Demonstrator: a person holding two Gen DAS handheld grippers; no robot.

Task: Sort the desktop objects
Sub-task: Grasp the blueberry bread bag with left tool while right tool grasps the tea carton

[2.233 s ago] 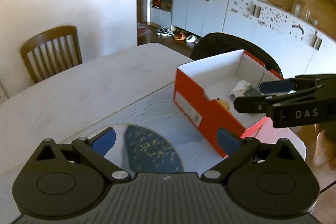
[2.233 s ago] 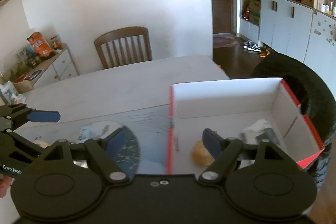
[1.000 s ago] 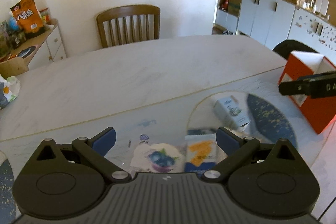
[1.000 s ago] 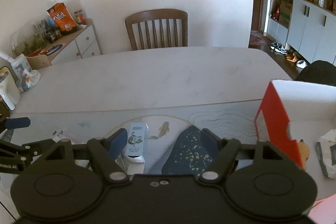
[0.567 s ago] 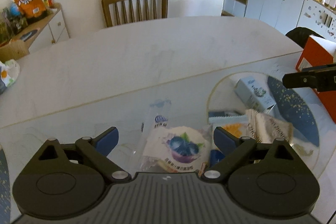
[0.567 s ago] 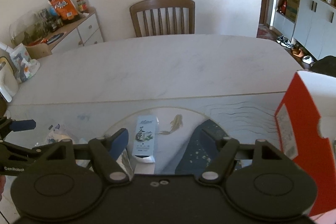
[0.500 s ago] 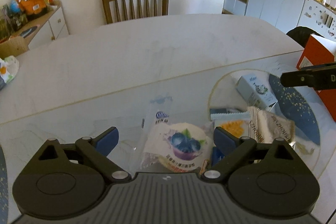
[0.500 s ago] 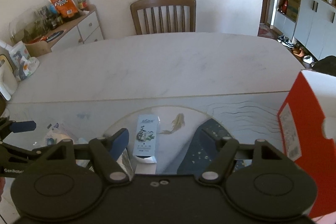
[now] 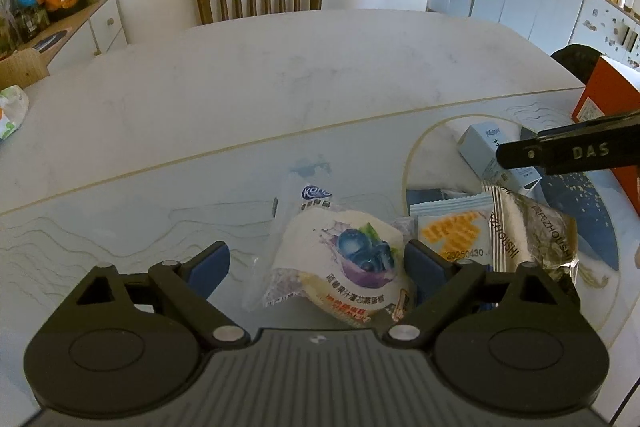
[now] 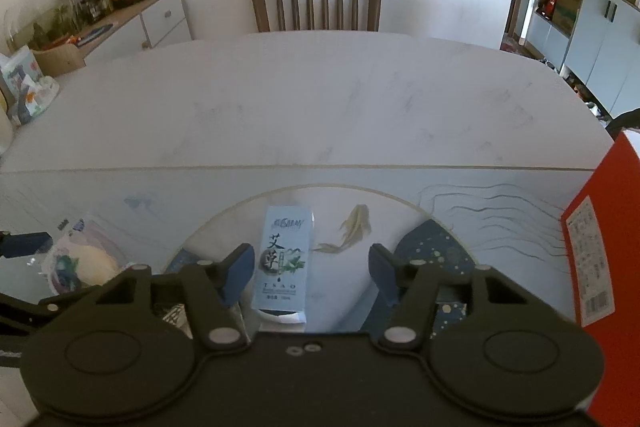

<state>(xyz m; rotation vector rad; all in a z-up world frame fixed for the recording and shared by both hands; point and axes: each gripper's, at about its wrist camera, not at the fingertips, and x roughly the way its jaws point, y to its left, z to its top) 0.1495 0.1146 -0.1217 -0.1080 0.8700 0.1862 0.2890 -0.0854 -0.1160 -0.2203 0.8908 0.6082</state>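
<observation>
Our right gripper [image 10: 306,269] is closing, still loose, around the blue carton [image 10: 283,261], whose long axis runs straight ahead; the open left gripper [image 9: 316,269] straddles the blueberry packet [image 9: 340,267].

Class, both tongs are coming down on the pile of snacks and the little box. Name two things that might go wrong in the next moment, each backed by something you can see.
1. The left tongs straddle the blueberry-print cake packet, whose right side lies against the yellow biscuit sachet; closing may pinch both.
2. The right tongs, jaws just closing, sit off-centre over the pale blue carton, which lies against the left pad; one pad may push it aside.
</observation>
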